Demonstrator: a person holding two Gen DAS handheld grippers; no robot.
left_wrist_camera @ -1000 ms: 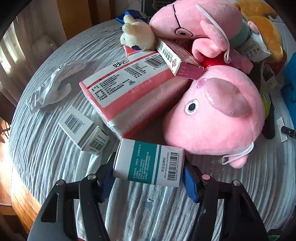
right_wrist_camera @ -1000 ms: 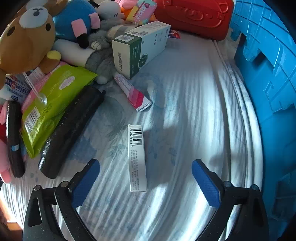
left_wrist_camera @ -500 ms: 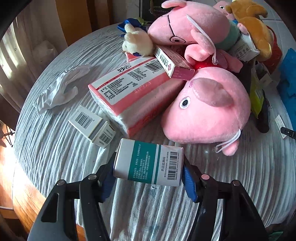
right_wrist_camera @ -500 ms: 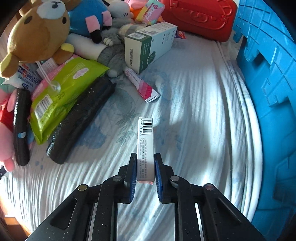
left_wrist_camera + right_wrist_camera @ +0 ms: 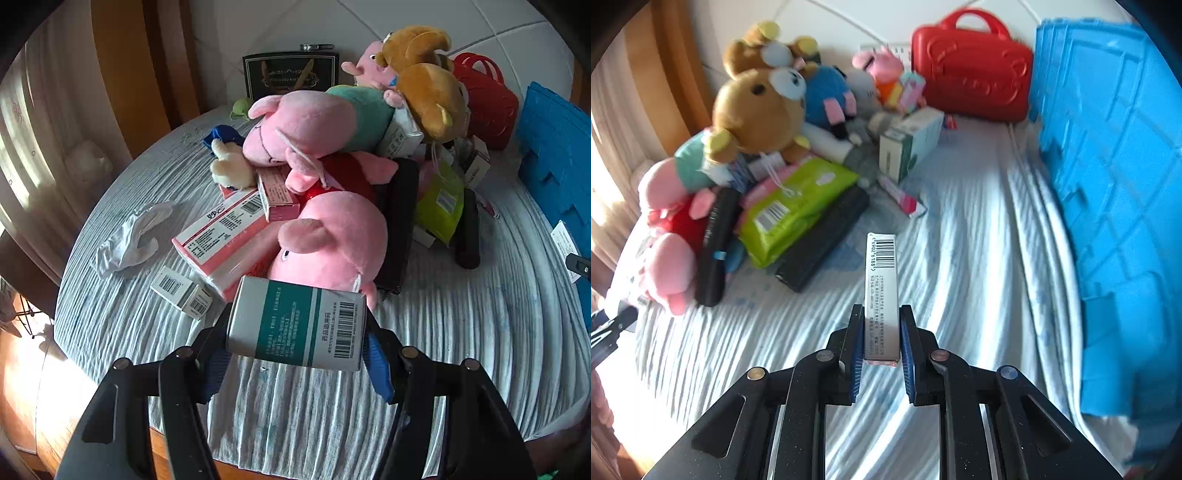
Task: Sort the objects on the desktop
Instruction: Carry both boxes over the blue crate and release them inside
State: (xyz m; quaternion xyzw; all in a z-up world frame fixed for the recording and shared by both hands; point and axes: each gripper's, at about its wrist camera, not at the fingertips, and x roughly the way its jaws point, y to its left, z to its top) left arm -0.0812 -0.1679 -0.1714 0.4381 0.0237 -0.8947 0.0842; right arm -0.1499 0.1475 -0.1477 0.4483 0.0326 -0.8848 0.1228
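Two boxes are already lifted off the surface [image 5: 979,236]; the left gripper [image 5: 295,354] has its jaws pinching a teal-and-white box [image 5: 297,323] just before the pink pig plush [image 5: 332,243], the right gripper [image 5: 882,354] pinching a slim barcoded box [image 5: 881,291] endwise; judged a carry step; next, each load likely goes to the blue crate [image 5: 1115,221]; striped cloth cover, white wall behind

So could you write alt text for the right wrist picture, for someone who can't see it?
A black right gripper clamps a narrow white barcoded box above a striped pale cloth. Plush toys and packets are piled at left, with a red case behind and a blue crate at right.
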